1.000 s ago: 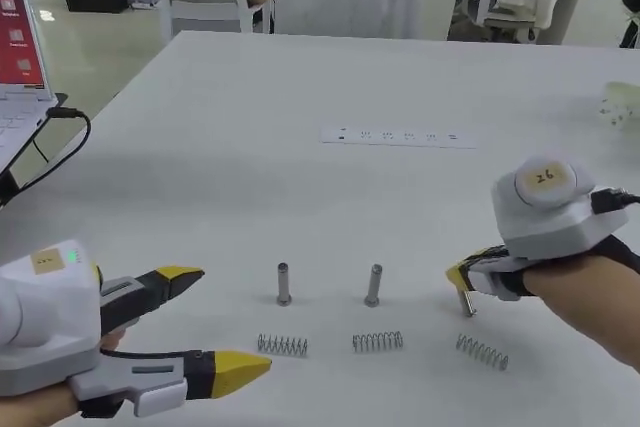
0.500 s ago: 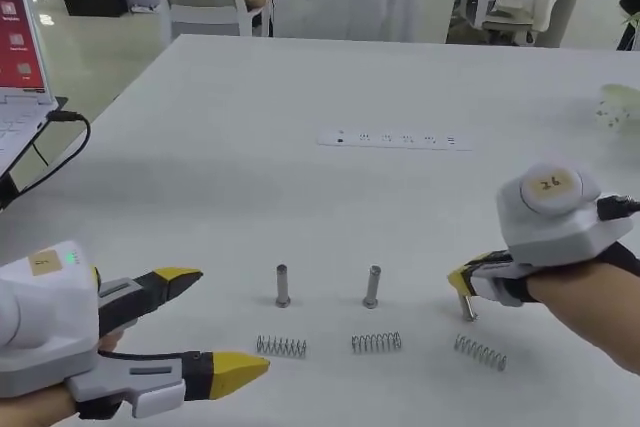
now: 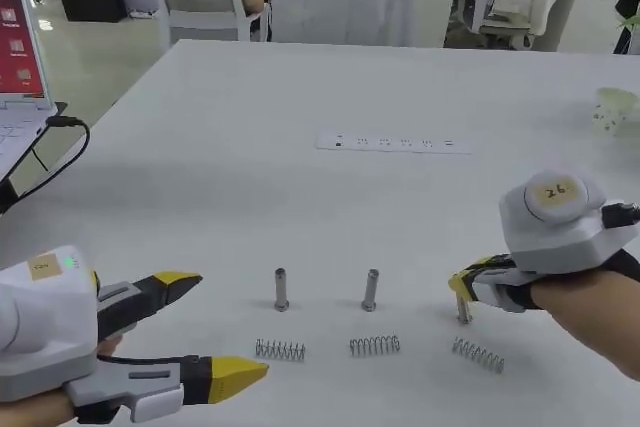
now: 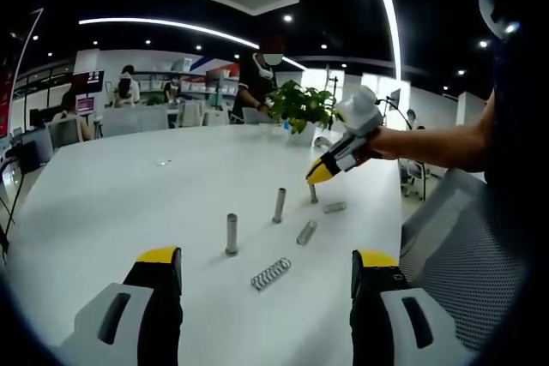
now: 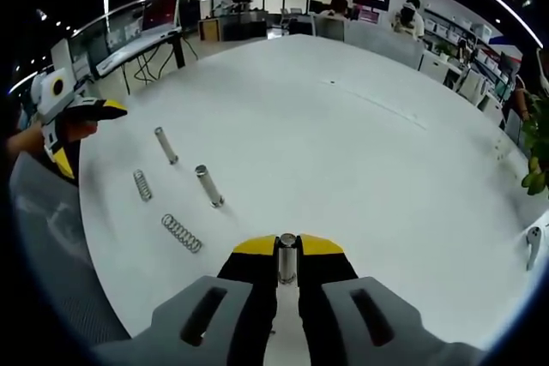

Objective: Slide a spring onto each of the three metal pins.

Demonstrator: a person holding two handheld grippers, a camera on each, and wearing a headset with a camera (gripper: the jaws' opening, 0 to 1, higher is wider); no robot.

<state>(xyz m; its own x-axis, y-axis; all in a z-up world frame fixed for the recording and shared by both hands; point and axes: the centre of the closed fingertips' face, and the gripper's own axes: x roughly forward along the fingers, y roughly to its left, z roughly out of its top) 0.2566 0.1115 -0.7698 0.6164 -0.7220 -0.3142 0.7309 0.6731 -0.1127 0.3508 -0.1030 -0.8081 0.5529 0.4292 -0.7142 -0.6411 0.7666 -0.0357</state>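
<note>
My left gripper hovers over the near left of the white surface. Its yellow-tipped fingers are spread wide, with nothing between them. My right gripper has its fingers pinched tight on the top of the right pin, which stands upright. Its foot is down at the surface, though I cannot tell whether it actually touches. In the right gripper view the pin's round top shows squarely between the two yellow tips.

The left pin and middle pin stand upright in a row with the right one, well apart from each other and bare. The three springs lie flat on the side nearer me, one in front of each pin: the left spring, the middle spring and the right spring (this last one sits slightly askew).

Farther back, a white power strip lies across the surface, and a laptop sits at the far left edge.
</note>
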